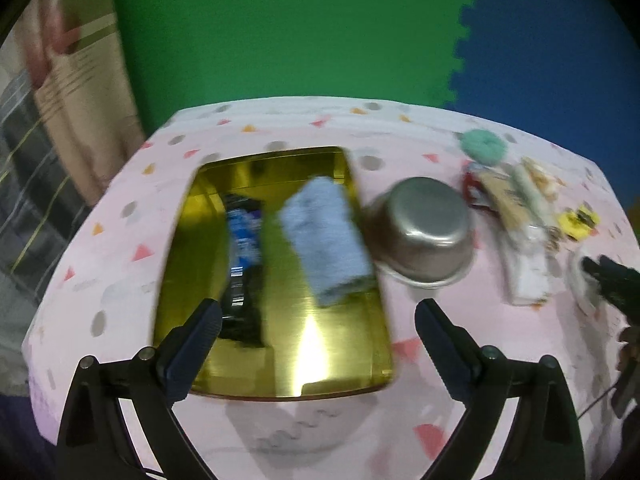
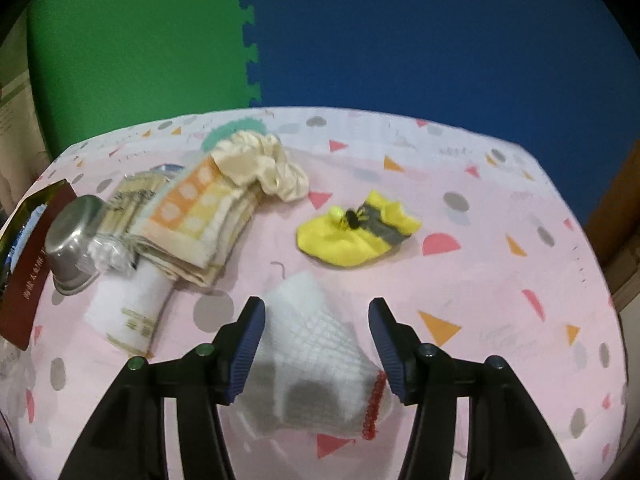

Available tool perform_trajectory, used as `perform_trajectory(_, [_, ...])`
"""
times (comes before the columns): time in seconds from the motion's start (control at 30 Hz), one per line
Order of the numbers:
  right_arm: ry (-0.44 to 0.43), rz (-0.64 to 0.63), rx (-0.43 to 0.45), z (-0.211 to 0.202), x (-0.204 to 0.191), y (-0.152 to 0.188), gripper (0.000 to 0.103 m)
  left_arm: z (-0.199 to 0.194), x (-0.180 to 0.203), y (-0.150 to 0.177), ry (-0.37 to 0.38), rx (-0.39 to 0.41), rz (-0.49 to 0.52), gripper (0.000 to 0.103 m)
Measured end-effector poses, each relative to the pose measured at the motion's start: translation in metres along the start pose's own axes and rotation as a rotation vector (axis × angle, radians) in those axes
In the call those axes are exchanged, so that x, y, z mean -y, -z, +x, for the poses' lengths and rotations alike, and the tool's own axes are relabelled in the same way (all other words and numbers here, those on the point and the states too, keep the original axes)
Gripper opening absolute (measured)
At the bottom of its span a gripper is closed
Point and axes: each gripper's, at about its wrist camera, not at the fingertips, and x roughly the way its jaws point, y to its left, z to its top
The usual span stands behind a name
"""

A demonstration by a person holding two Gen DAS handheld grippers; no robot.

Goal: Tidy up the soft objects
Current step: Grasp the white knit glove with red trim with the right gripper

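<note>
A gold tin tray (image 1: 340, 368) lies on the pink cloth and holds a light blue cloth (image 1: 326, 240) and a dark blue patterned sock (image 1: 244, 264). My left gripper (image 1: 318, 314) is open and empty above the tray's near part. My right gripper (image 2: 316, 312) is open, its fingers on either side of a white sock (image 2: 316, 352) with a red cuff, which lies on the table. A yellow sock (image 2: 356, 232) lies beyond it. A folded orange-checked towel (image 2: 200, 220) and a cream scrunchie (image 2: 264, 168) lie to the left.
An upturned steel bowl (image 1: 428, 228) stands right of the tray, also in the right wrist view (image 2: 72, 236). A white packet (image 2: 128, 308), a bundle of sticks (image 2: 136, 200) and a teal scrunchie (image 1: 482, 148) lie nearby. A green and blue foam wall stands behind.
</note>
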Motion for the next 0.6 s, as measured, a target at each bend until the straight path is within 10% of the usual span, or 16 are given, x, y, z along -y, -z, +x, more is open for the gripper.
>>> perform_trajectory(0.6, [0.006, -0.089, 0.036, 0.003, -0.007, 0.020, 0.059, 0.043, 0.141, 0.004, 0.258, -0.082, 0.195, 0.098])
